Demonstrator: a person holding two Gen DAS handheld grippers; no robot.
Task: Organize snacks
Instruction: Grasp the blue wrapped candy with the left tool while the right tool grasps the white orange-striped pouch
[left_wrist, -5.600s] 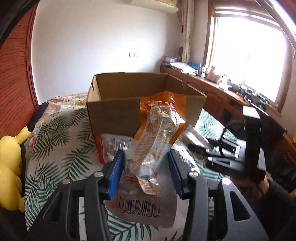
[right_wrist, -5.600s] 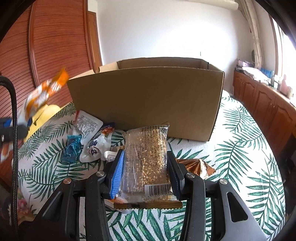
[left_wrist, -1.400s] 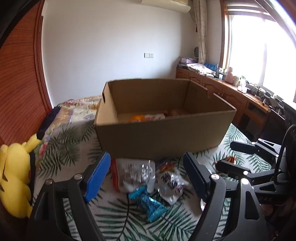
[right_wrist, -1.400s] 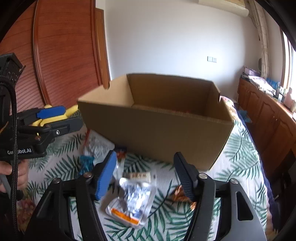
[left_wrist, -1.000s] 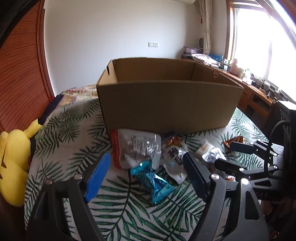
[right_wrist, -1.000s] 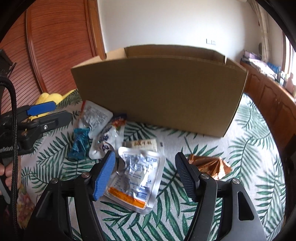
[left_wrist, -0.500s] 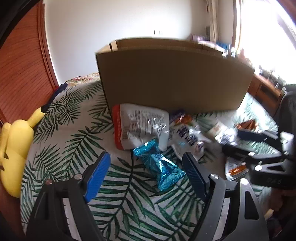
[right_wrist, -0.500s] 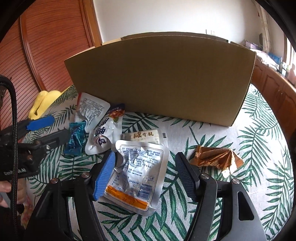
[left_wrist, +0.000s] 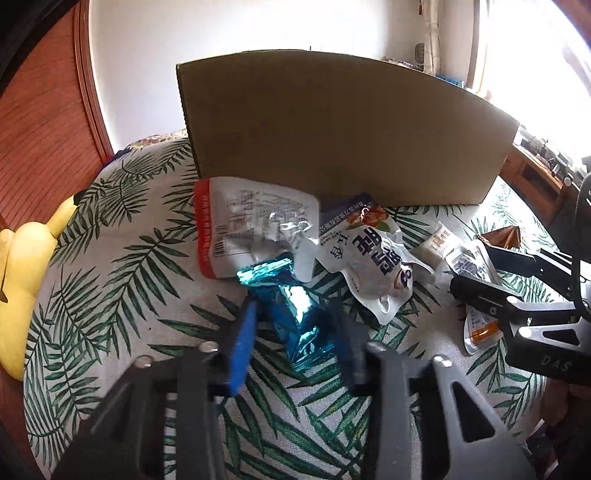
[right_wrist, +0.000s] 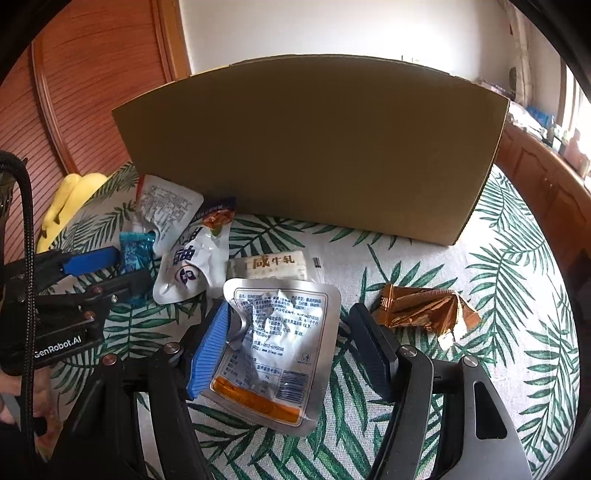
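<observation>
A: Box (left_wrist: 343, 133) wall fills more of both views than a second and a half ago, when the inside showed over its rim; now only the plain cardboard front rises beyond the fingers. What about the left gripper (left_wrist: 295, 332)?

B: Half a second back its fingers stood wide either side of the blue foil packet (left_wrist: 295, 314). Now they are closing, narrow, with the packet between them on the palm-leaf bed cover (left_wrist: 110, 295); whether the pads already press it I cannot tell, as the frame is blurred there.

A: And the right gripper (right_wrist: 288, 343)?

B: About half open, as before. The silver pouch with the orange strip (right_wrist: 280, 347) lies flat between its fingers; the blue left pad (right_wrist: 208, 350) is just beside the pouch's edge, the dark right one stands apart from it.

A: Around them?

B: Beyond the left fingers, against the box, lies a silver pouch with a red edge (left_wrist: 251, 225), and to its right a white pouch with dark lettering (left_wrist: 373, 258). Just ahead of the right fingers sits a small cream packet (right_wrist: 273, 266), and to their right a crumpled gold wrapper (right_wrist: 424, 310). A yellow plush toy (left_wrist: 18, 277) sits far off to the left of the left fingers.
</observation>
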